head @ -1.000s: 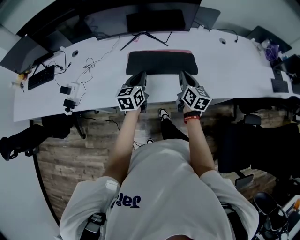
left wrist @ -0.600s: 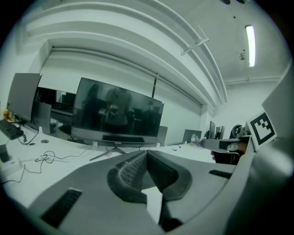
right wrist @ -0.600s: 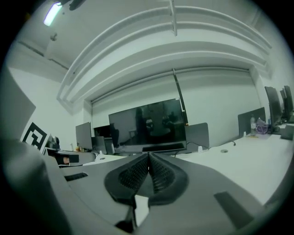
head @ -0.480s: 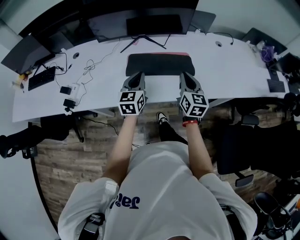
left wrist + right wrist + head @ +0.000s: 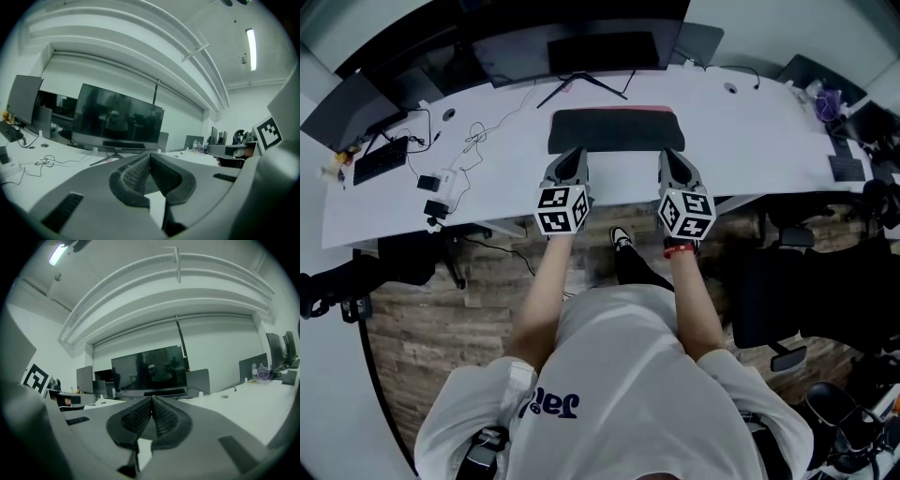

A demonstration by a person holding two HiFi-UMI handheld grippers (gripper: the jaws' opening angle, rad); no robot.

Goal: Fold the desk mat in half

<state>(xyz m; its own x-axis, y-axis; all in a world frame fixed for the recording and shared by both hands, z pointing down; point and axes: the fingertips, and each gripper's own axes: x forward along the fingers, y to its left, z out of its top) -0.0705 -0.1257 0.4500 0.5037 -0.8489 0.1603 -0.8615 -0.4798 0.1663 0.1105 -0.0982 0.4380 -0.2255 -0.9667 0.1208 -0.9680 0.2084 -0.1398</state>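
Note:
The desk mat [image 5: 614, 129] lies on the white desk [image 5: 769, 141] as a dark oblong with a pink strip showing along its far edge. My left gripper [image 5: 575, 156] points at the mat's near-left edge, and my right gripper [image 5: 667, 156] points at its near-right edge. Both reach in from the desk's front edge. In the left gripper view the left gripper [image 5: 150, 158] is shut with nothing between its pads. In the right gripper view the right gripper [image 5: 151, 401] is likewise shut and empty. Whether the tips touch the mat I cannot tell.
A large monitor [image 5: 602, 52] on a splayed stand sits just behind the mat. A keyboard [image 5: 375, 157], loose cables and small adapters [image 5: 441, 183] lie at the left of the desk. A dark office chair [image 5: 787, 281] stands to my right, below the desk.
Both grippers have drawn back a little toward the person, staying shut. The mat has not changed shape.

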